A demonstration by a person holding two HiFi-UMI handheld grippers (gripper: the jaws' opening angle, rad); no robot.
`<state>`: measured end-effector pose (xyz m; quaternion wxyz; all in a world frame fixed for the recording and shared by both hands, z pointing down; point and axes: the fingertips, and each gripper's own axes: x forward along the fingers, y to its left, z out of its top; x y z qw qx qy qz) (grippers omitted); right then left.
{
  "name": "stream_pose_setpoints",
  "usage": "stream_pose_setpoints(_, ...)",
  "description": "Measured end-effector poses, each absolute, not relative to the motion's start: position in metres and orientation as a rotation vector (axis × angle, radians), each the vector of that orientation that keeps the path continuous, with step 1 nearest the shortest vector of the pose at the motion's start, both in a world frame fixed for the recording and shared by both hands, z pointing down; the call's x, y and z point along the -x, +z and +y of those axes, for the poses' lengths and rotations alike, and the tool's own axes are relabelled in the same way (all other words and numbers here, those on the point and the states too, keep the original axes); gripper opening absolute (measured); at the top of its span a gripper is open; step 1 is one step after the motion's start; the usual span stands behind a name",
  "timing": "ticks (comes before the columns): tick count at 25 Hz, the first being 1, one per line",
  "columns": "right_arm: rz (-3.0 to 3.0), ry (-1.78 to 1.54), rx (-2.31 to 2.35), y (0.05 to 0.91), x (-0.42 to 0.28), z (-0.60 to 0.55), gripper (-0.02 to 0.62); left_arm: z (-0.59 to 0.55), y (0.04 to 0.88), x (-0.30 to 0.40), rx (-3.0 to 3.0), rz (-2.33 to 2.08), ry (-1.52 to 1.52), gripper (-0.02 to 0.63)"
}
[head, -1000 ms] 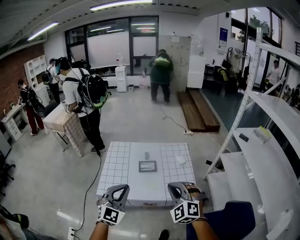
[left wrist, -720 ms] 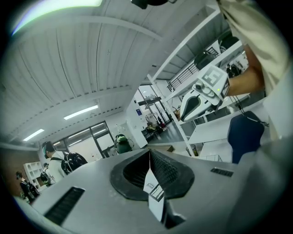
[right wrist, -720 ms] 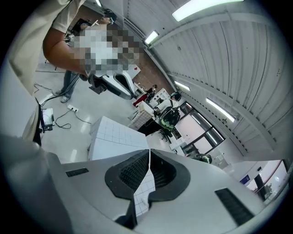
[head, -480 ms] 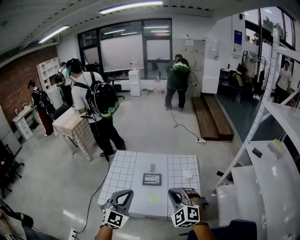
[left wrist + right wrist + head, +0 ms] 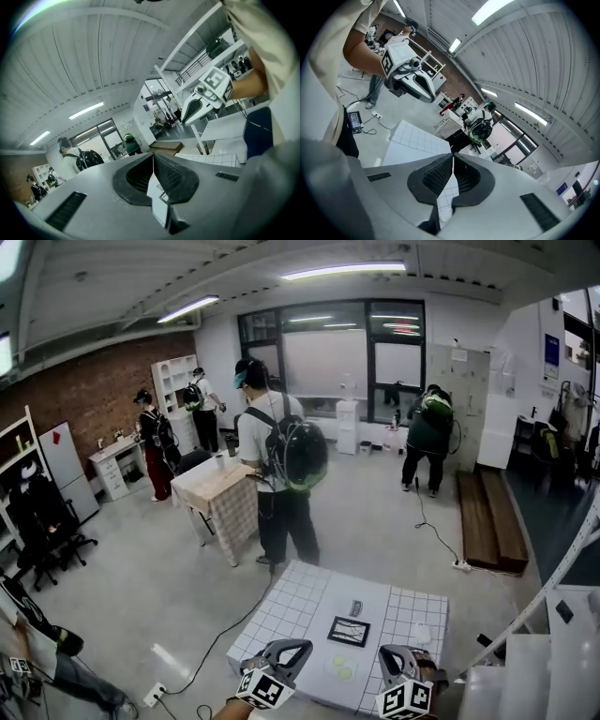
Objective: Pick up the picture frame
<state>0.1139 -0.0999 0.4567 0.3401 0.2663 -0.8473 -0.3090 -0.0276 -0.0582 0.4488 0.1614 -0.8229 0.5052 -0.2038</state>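
The picture frame (image 5: 348, 631), dark-edged with a pale picture, lies flat on the white grid-patterned table (image 5: 292, 601) in the head view. Both grippers hang at the table's near edge, short of the frame and not touching it. My left gripper (image 5: 287, 652) is to the frame's near left, and its jaws meet with nothing between them (image 5: 153, 158). My right gripper (image 5: 395, 659) is to the frame's near right, also shut on nothing (image 5: 453, 157). Each gripper view points up and away from the frame and shows the other gripper.
On the table lie a small dark object (image 5: 356, 608), a white object (image 5: 422, 634) and a pale yellow-green disc (image 5: 339, 668). A person with a backpack (image 5: 281, 465) stands just beyond the table by a cloth-covered table (image 5: 217, 488). A cable (image 5: 202, 652) trails on the floor at left, and white shelving (image 5: 562, 615) stands at right.
The head view has swung left and up, so the table and frame now sit lower right in the picture. Both grippers stay shut near the table's front edge.
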Motion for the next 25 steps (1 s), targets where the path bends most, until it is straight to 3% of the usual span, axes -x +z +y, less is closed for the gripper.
stream_pose_setpoints(25,-2.012,-0.663,-0.890,0.479,-0.071,-0.182,0.028,-0.178,0.473,0.081,2.529,1.202,-0.429,0.017)
